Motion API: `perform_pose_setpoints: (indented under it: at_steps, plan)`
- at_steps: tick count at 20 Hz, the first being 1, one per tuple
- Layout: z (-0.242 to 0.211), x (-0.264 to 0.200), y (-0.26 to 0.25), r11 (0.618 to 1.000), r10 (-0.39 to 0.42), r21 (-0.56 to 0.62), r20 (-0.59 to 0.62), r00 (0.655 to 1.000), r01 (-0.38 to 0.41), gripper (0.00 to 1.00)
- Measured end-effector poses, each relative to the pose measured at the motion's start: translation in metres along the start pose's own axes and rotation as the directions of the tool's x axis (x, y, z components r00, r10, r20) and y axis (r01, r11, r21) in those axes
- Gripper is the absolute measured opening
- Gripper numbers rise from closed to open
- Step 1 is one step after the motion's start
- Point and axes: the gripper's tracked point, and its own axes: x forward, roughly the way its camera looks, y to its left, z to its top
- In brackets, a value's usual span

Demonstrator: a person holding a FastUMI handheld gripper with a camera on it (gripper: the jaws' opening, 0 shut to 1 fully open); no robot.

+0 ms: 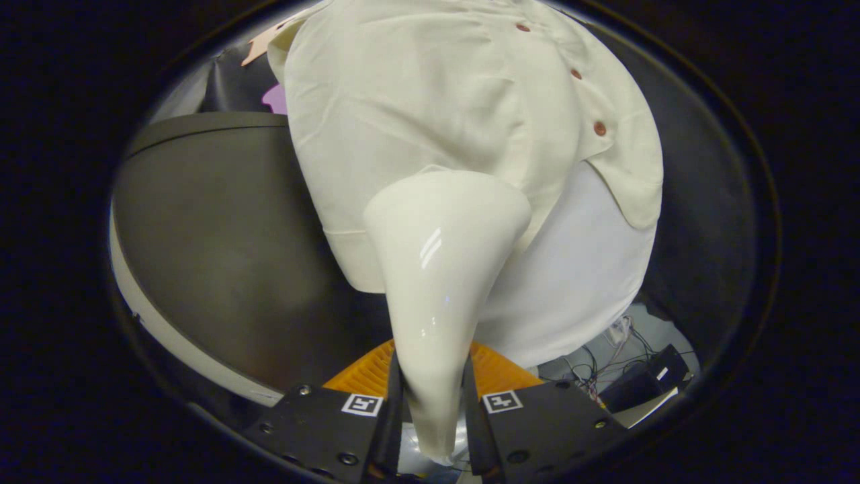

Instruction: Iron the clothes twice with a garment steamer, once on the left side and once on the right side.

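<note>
Gripping the garment steamer (440, 269) handle from both sides, the gripper (433, 403) presses its head against the cream shirt (430, 94).

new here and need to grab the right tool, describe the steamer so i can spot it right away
Start at the cream button-front shirt hanging in front of the dark booth wall. Pointed at its lower part is the garment steamer, whose narrow handle is clamped between the gripper fingers. It is the only glossy, hard thing there: a smooth white funnel flaring to a wide head at the soft matte cloth.
</note>
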Motion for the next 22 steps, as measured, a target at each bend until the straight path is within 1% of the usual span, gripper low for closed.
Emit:
perform_pose_setpoints:
  at_steps: [2, 4, 7, 9, 10, 11, 13, 17, 20, 22]
  plan:
    - [0.014, -0.009, -0.003, 1.0, -0.001, -0.006, 0.029, 1.0, 0.001, 0.4]
    - [0.04, -0.024, -0.01, 1.0, -0.015, 0.018, 0.097, 0.995, 0.013, 0.4]
    - [0.094, -0.045, -0.016, 0.999, -0.006, 0.048, 0.209, 0.978, -0.004, 0.4]
    - [0.132, -0.058, -0.022, 0.999, -0.013, 0.04, 0.263, 0.965, 0.003, 0.4]
    - [0.147, -0.076, -0.032, 0.999, -0.02, 0.037, 0.292, 0.956, 0.01, 0.39]
    - [0.17, -0.084, -0.031, 0.999, -0.025, 0.035, 0.313, 0.95, 0.014, 0.39]
    - [0.202, -0.096, -0.04, 0.999, -0.035, 0.025, 0.356, 0.934, 0.028, 0.39]
    - [0.28, -0.13, -0.062, 0.997, -0.066, -0.003, 0.472, 0.879, 0.076, 0.39]
    - [0.338, -0.158, -0.087, 0.992, -0.098, -0.009, 0.566, 0.818, 0.125, 0.39]
    - [0.357, -0.164, -0.103, 0.987, -0.133, 0.007, 0.575, 0.807, 0.158, 0.39]
